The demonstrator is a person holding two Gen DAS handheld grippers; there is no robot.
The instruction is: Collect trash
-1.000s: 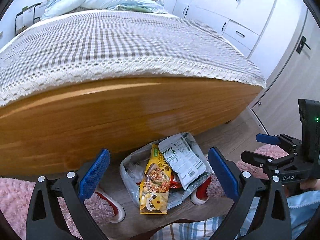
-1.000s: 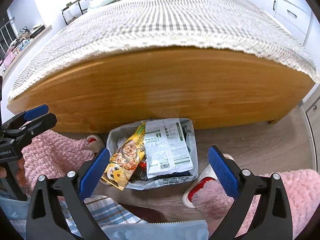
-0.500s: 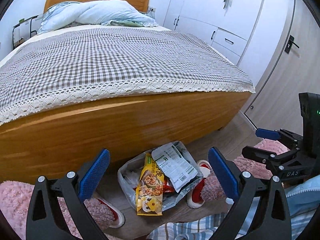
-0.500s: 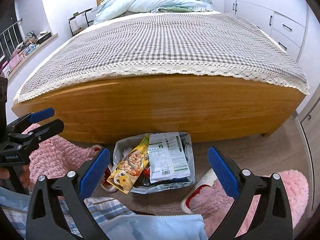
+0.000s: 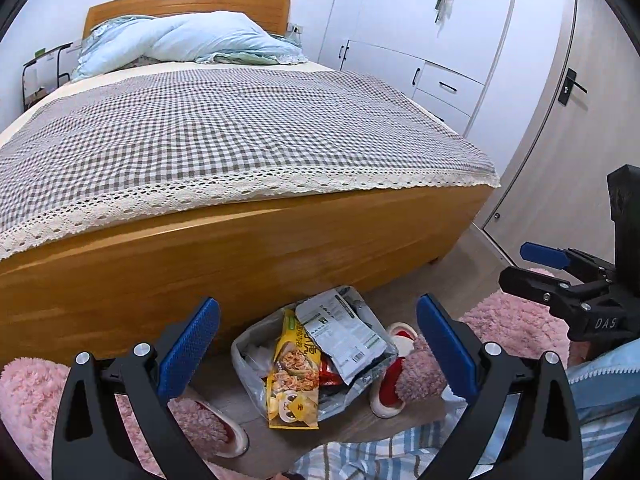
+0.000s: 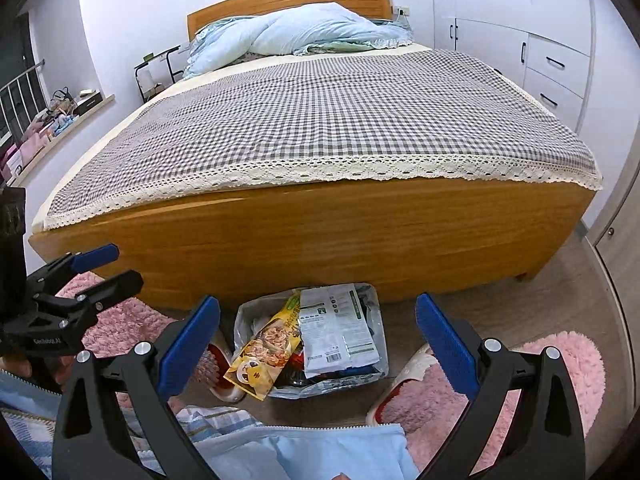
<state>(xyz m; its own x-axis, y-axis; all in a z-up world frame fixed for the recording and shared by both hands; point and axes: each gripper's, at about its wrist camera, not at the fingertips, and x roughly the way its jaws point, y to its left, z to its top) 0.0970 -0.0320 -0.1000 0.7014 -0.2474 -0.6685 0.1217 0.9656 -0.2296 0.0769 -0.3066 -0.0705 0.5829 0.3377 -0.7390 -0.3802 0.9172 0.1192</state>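
A clear plastic bag (image 5: 250, 376) (image 6: 248, 316) lies open on the wooden floor at the foot of the bed. In it sit a yellow snack packet (image 5: 294, 376) (image 6: 264, 354) and a grey-white packet (image 5: 342, 334) (image 6: 336, 328), with darker wrappers beneath. My left gripper (image 5: 318, 354) is open, held above the bag with nothing between its blue pads. My right gripper (image 6: 318, 354) is open too, empty, above the same bag. Each gripper shows in the other's view, the right gripper (image 5: 560, 276) at the right edge, the left gripper (image 6: 88, 276) at the left edge.
The wooden bed frame (image 5: 240, 256) with a checked cover (image 6: 328, 120) fills the view ahead. Fluffy pink slippers (image 5: 404, 372) (image 6: 492, 384) stand on either side of the bag. White wardrobes (image 5: 420, 40) line the right wall. Striped trouser legs (image 5: 360, 456) show at the bottom.
Both grippers have risen and tilted up, so the bag looks smaller and lower and more of the bed and room shows. Both stay open. The bag and packets have not moved.
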